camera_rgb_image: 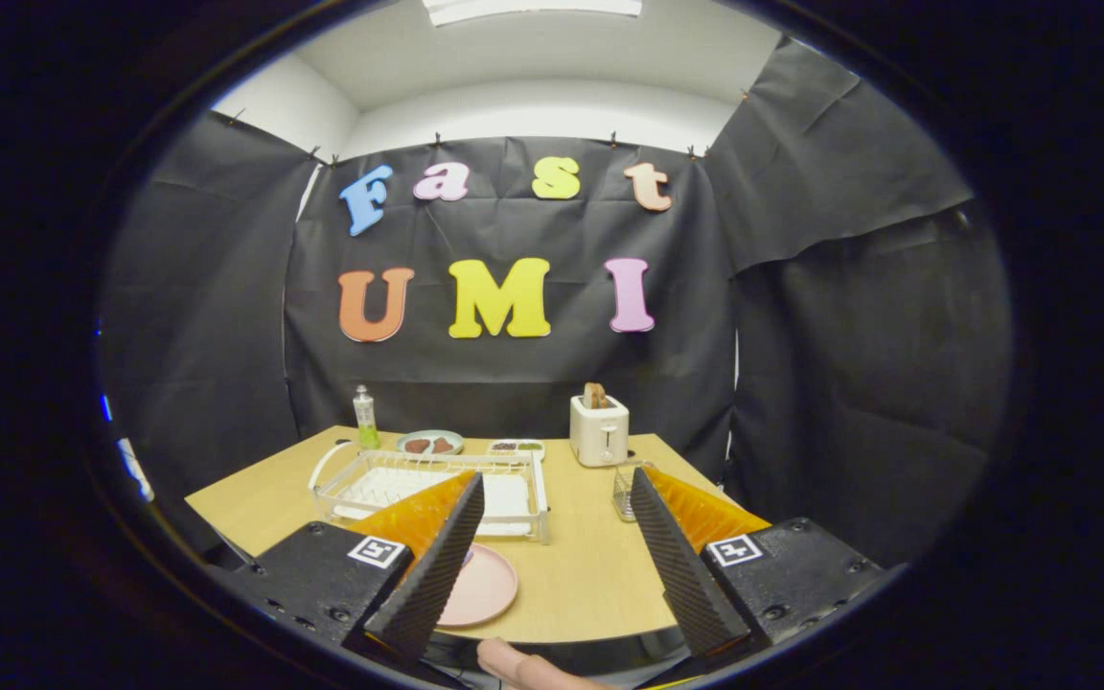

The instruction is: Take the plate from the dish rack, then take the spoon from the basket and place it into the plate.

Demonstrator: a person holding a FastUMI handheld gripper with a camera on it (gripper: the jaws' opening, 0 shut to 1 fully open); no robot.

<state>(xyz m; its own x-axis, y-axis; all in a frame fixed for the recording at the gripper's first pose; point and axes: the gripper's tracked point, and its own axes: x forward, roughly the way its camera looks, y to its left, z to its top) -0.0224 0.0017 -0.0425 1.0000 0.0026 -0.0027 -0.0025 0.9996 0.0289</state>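
Hand-held gripper (552,556) wide open, empty; pink plate (481,586) on table just beside its left finger.

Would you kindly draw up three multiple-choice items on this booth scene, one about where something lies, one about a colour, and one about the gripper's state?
1. Where does the pink plate lie?
A. Standing in the dish rack
B. Flat on the table, in front of the dish rack
C. On top of the toaster

2. What colour is the toaster?
A. Cream white
B. Red
C. Black

3. How do the fingers of the gripper stand?
A. Shut on the plate
B. Shut on a spoon
C. Open, holding nothing

Answers:
1. B: the plate rests flat on the wooden table, nearer than the white dish rack, partly behind one finger.
2. A: its body is cream white, with toast sticking out of the top.
3. C: the two fingers are wide apart with bare table between them.
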